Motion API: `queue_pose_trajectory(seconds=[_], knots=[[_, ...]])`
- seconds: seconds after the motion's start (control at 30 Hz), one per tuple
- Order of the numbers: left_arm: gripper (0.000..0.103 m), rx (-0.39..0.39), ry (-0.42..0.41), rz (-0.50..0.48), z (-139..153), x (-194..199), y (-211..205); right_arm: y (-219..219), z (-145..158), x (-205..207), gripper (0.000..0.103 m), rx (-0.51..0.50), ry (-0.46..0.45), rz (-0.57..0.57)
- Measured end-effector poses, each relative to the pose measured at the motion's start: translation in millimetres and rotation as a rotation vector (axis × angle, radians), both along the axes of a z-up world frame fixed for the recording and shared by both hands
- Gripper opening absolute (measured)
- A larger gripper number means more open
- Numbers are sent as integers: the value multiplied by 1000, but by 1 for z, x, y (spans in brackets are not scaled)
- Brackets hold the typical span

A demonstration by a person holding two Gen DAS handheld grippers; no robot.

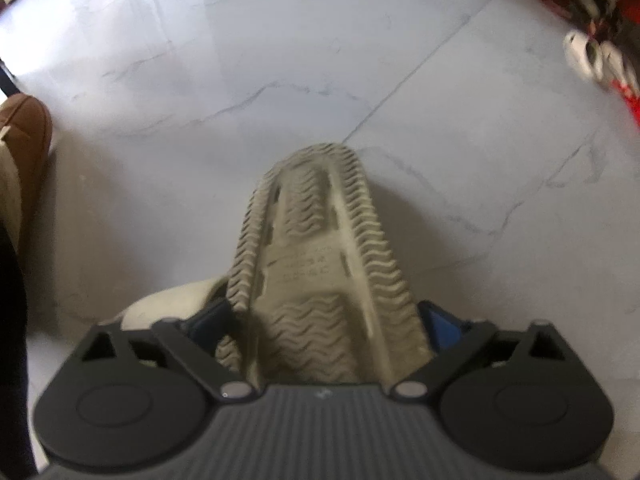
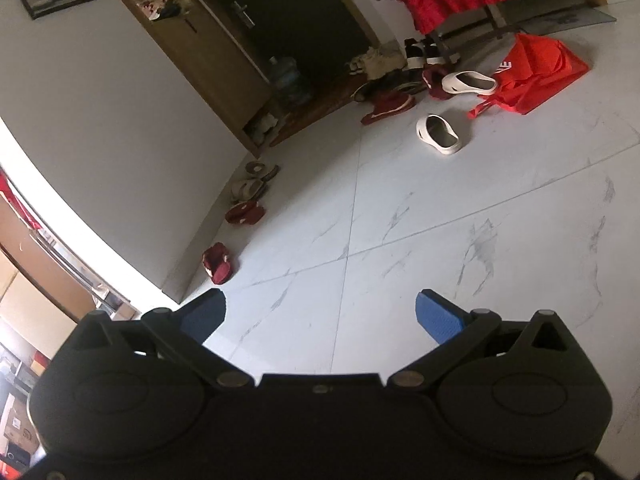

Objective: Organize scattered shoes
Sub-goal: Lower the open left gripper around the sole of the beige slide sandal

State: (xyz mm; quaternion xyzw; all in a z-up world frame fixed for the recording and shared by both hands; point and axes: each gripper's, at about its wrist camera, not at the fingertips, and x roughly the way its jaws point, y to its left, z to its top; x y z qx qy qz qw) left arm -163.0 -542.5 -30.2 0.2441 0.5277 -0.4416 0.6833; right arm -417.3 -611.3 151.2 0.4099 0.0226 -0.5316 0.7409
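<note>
My left gripper (image 1: 324, 324) is shut on a beige clog (image 1: 320, 248), sole up, held above the white marble floor (image 1: 280, 60). My right gripper (image 2: 320, 316) is open and empty above the floor. In the right wrist view two white clogs (image 2: 438, 134) (image 2: 468, 84) lie on the floor far ahead. A dark red slipper (image 2: 218, 264) lies by the wall corner, another red slipper (image 2: 244, 214) and beige sandals (image 2: 250, 188) lie further along the wall. A pile of mixed shoes (image 2: 388, 76) lies by the dark door.
A red bag (image 2: 536, 76) lies at the far right. A wooden cabinet (image 2: 208, 52) stands along the wall, a water jug (image 2: 288, 80) beside it. A rack with red cloth (image 2: 444, 4) stands behind. In the left wrist view, white shoes (image 1: 596, 60) lie far right and a brown cushion (image 1: 28, 140) sits left.
</note>
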Motion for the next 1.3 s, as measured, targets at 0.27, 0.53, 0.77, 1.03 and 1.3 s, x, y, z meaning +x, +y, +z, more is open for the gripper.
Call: queue_pose_trajectory(seconds=[0.27, 0.53, 0.77, 1.03, 1.3], knots=[[58, -68, 34, 2, 16, 4, 9, 9, 14, 6, 103, -23, -6, 23], [27, -174, 61, 62, 41, 11, 24, 14, 17, 10, 103, 0, -13, 23], [102, -3, 123, 105, 15, 16, 19, 21, 23, 22, 103, -23, -15, 70], [102, -12, 172, 126, 5, 16, 12, 14, 9, 14, 103, 19, -9, 40], [103, 54, 40, -6, -7, -13, -6, 2, -9, 4, 103, 50, -4, 4]])
